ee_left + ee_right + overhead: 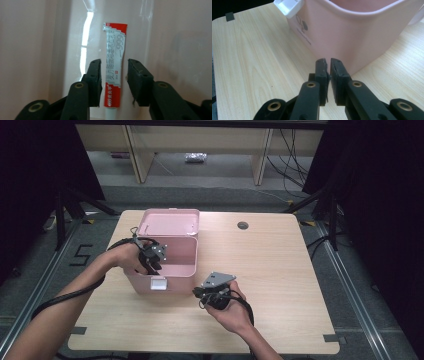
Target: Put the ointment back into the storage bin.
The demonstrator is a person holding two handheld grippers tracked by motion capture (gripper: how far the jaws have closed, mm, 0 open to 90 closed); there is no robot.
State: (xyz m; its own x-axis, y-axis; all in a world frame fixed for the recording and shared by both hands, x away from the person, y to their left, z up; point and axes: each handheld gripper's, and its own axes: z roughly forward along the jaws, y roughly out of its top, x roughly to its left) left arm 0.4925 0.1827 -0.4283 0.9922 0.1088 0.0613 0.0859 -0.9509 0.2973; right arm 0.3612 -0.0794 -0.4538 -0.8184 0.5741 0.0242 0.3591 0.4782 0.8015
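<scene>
A red and white ointment tube [115,50] lies on the floor of a pink box [172,270], seen in the left gripper view. My left gripper [114,67] is open, one jaw on each side of the tube's lower half, close to it. In the high view the left gripper [154,265] reaches down into the box over its front left rim. My right gripper [328,62] is shut with nothing between its jaws and points at the outer wall of the pink box [352,32]. From above, the right gripper [197,292] rests low by the box's front right corner.
The box lid [170,221] stands open at the back. A white latch [158,283] sits on the box's front wall. A round cable hole [243,225] is in the wooden table [280,285] at the back. Bare wood stretches to the right.
</scene>
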